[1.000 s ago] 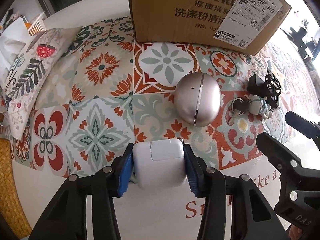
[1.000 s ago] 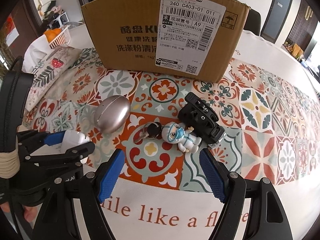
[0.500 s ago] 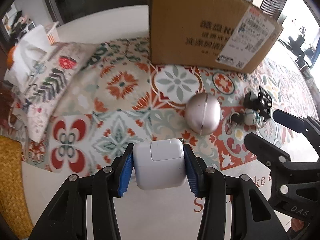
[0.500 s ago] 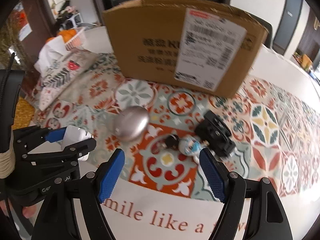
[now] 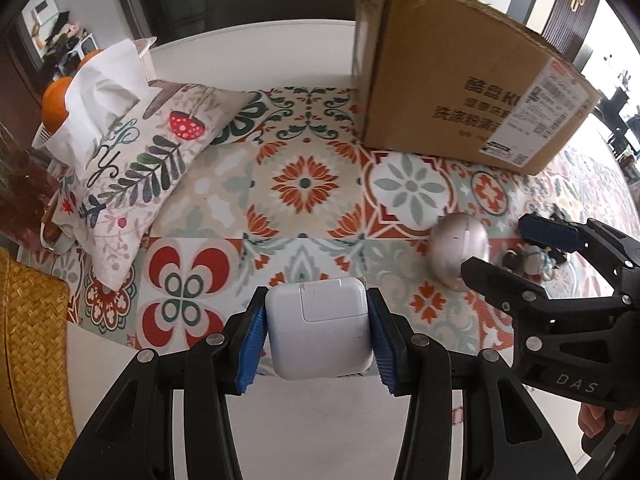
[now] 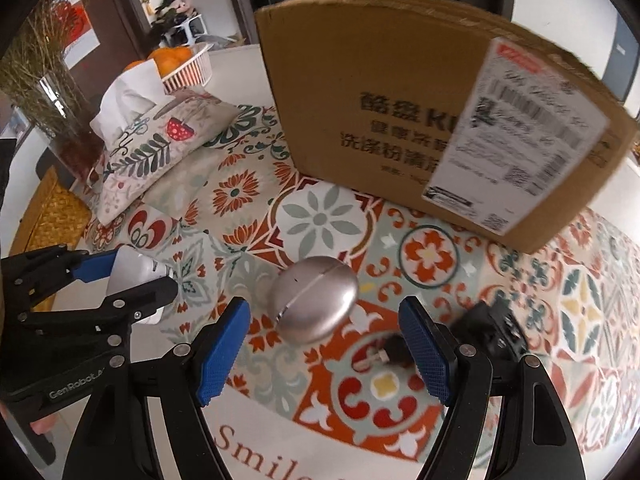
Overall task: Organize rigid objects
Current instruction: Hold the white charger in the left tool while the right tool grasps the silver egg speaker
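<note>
Between the blue pads of my left jaws [image 5: 318,338] sits a white power adapter [image 5: 319,332], clamped on both sides and held above the near edge of the patterned cloth [image 5: 304,184]. My right jaws [image 6: 324,354] stand wide apart with nothing in them, poised over the cloth just short of a silver egg-shaped case [image 6: 314,304]. To the right of that case lie a small keychain figure [image 5: 534,264], partly hidden, and a black clip-like object [image 6: 494,334], blurred. Beyond them a cardboard box [image 6: 400,120] stands upright on the surface. Off to the left rests a printed cushion [image 5: 136,172].
</note>
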